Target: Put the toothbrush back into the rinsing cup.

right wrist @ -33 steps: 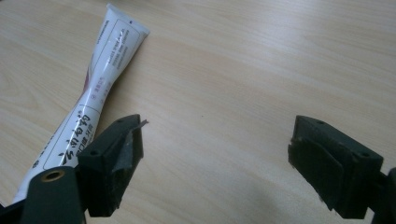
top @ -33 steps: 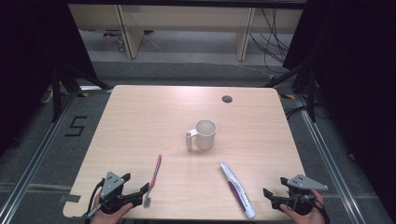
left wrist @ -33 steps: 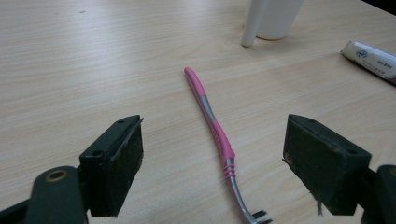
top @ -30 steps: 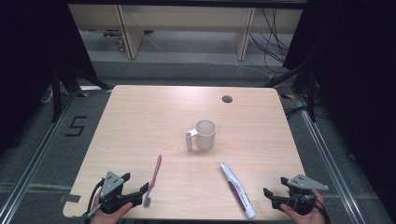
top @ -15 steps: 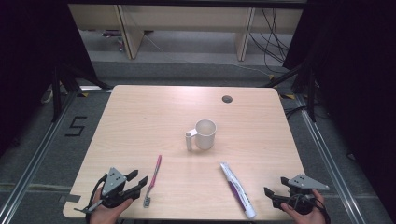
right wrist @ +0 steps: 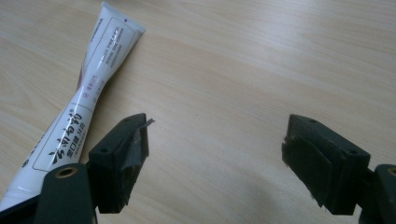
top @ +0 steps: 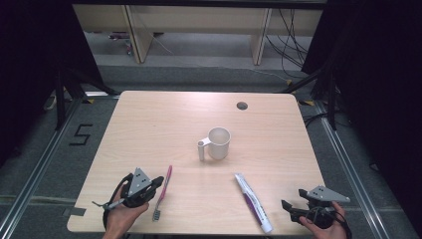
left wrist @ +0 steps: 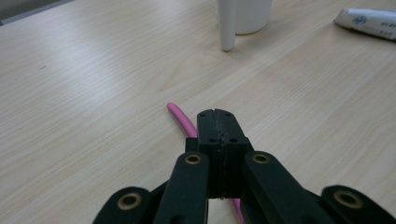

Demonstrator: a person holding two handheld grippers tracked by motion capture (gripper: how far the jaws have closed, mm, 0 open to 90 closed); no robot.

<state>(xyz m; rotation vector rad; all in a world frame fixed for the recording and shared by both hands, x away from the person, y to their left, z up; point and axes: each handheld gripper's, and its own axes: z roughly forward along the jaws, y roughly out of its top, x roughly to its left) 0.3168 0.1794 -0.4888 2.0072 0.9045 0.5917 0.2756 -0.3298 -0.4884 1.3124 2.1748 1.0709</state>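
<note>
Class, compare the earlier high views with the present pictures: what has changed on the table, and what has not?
The left gripper slid right to the pink toothbrush; its jaws have just closed over it, apparently without gripping. The right gripper stayed open; mug and toothpaste tube stayed put.

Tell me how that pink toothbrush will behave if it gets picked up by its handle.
The pink toothbrush looks thin and straight, so probably stiff and light. Its slim, smooth handle may slip or twist between flat pads. Lying flat on the table, it seems unlikely to roll.
</note>
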